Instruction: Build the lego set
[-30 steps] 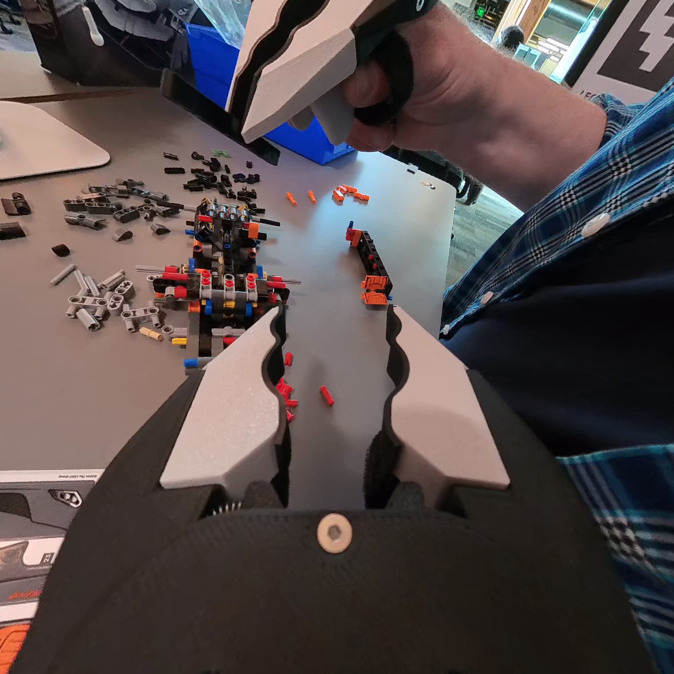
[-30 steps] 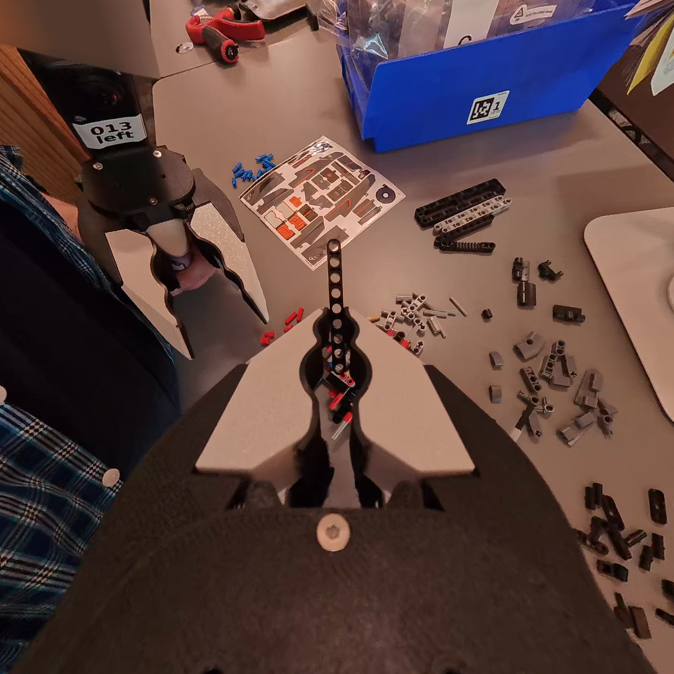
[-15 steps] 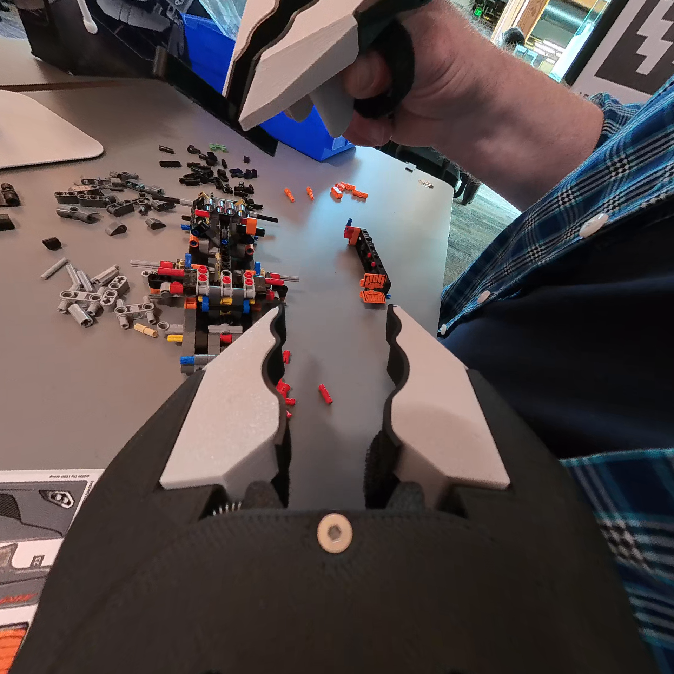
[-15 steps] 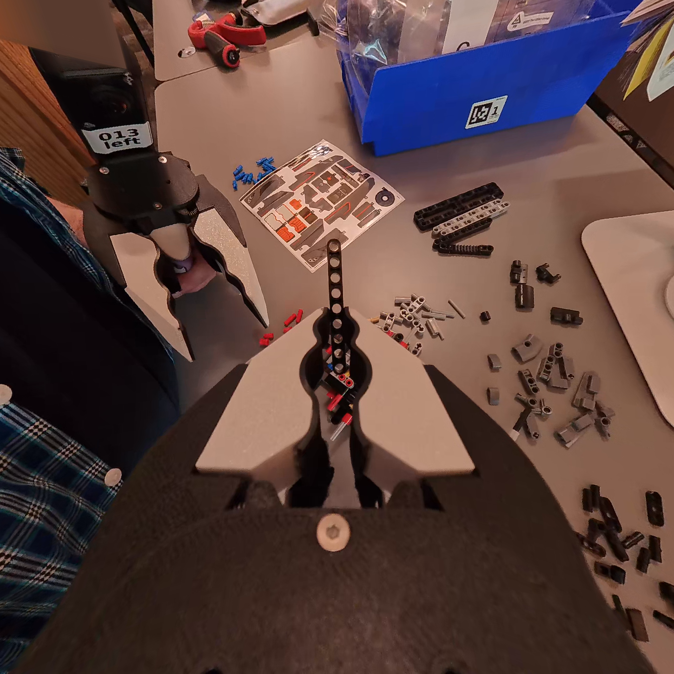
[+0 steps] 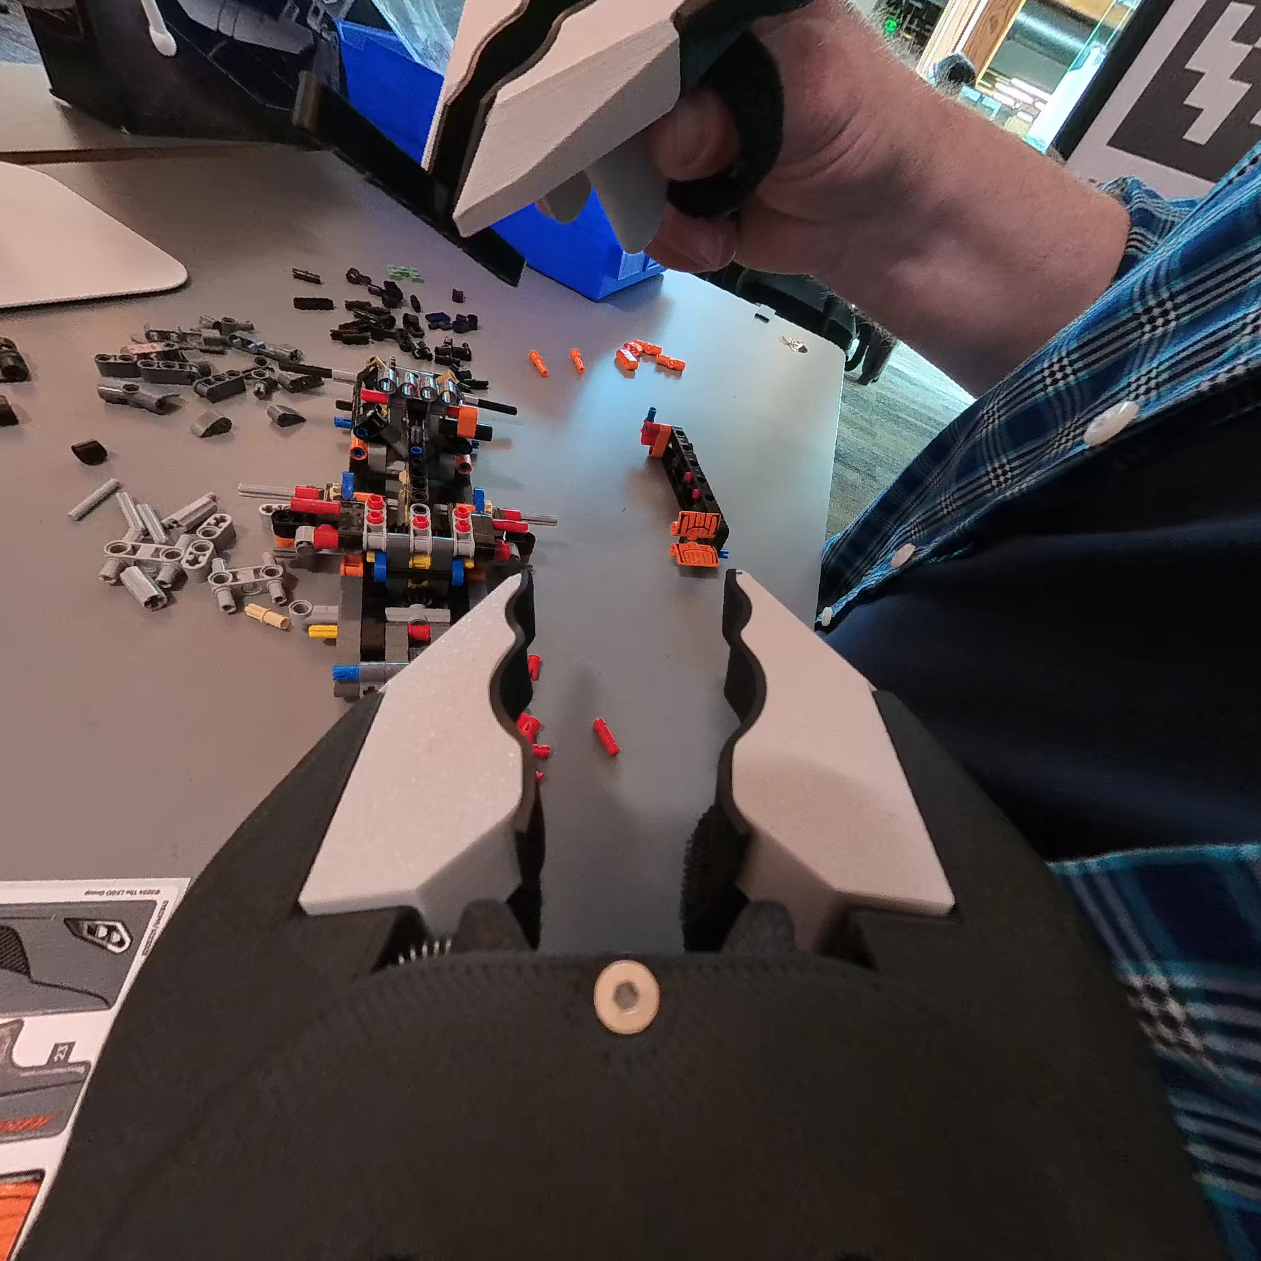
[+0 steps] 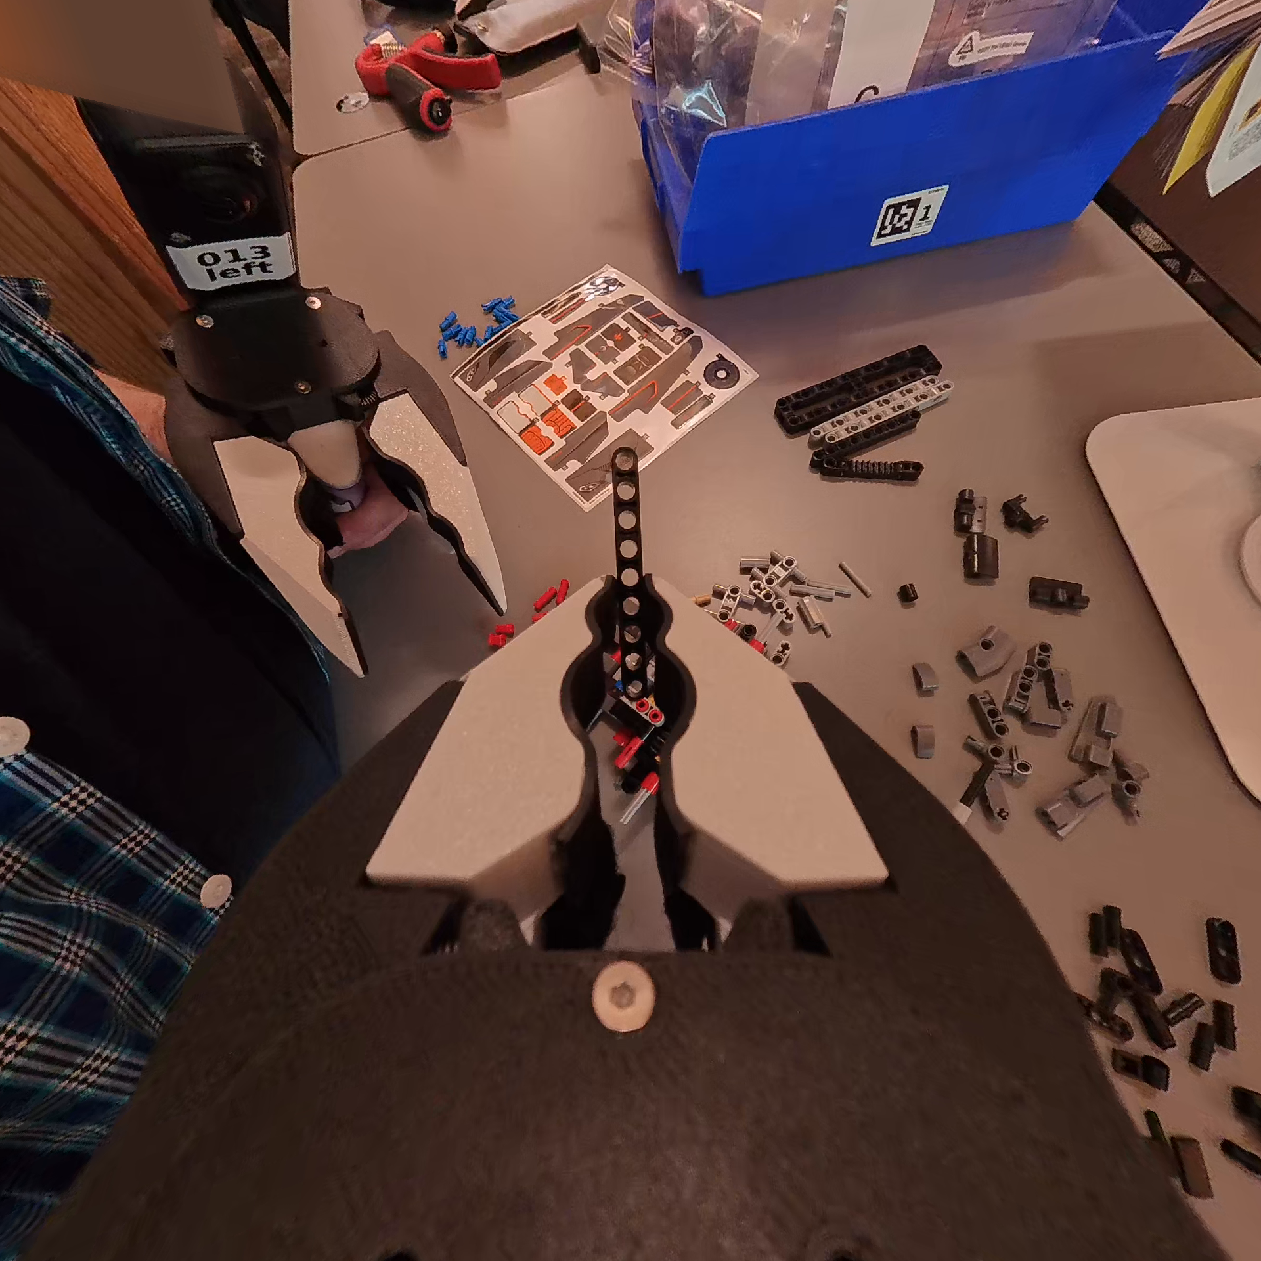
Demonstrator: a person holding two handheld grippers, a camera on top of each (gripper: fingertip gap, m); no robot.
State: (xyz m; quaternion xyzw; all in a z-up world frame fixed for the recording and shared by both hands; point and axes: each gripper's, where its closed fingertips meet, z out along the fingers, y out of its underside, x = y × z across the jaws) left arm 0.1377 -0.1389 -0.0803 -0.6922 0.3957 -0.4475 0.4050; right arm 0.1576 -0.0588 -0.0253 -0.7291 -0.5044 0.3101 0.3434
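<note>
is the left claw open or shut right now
Open: the left claw shows bare table between its spread fingers, gripping nothing.

1. A part-built model [image 5: 409, 505] sits mid-bench [image 5: 136, 750], loose pieces [image 5: 170, 553] to its left and a short assembly [image 5: 689, 491] to its right.
2. A sticker sheet [image 6: 600, 382] lies before the bin [image 6: 887, 177], with beams [image 6: 860, 409] to its right.

Half-built lego chassis [image 5: 409, 505] flat on table; black holed beam [image 6: 628, 546] (pinched) upright.
</note>
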